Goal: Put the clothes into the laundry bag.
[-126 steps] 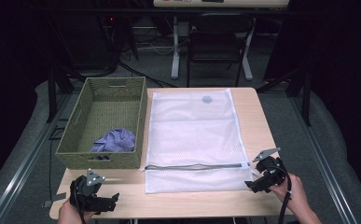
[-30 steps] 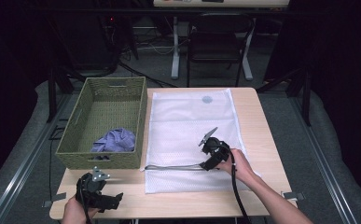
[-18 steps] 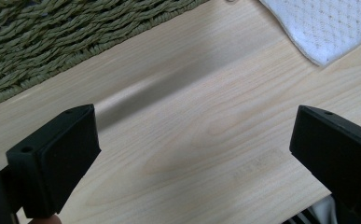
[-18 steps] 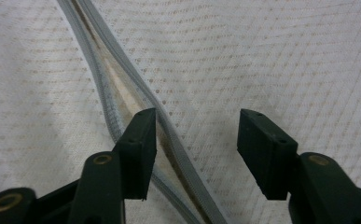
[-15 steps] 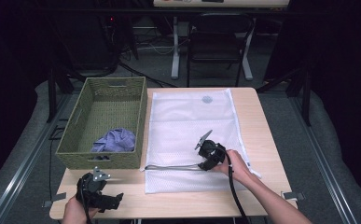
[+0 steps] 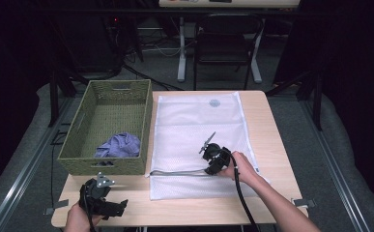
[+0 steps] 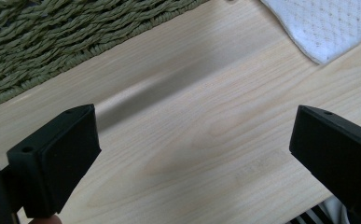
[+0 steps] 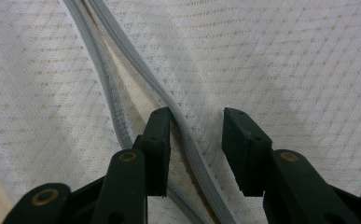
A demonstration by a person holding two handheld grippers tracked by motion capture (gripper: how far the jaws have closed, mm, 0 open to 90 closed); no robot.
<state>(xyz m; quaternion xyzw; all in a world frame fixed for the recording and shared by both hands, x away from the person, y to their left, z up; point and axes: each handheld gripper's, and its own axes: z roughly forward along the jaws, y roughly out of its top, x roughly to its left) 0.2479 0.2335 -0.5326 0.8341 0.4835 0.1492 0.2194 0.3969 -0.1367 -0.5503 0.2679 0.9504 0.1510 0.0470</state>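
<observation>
At the near left edge of the pale wooden table, the left gripper rests in a hand with its jaws spread wide over bare wood, holding nothing. To its right, the right gripper presses down on the white mesh zippered laundry bag lying flat mid-table; its jaws have just been closing and now straddle one raised edge of the grey zipper, narrowly parted, not yet clamped. Farther left, an olive woven basket holds a crumpled lavender cloth.
</observation>
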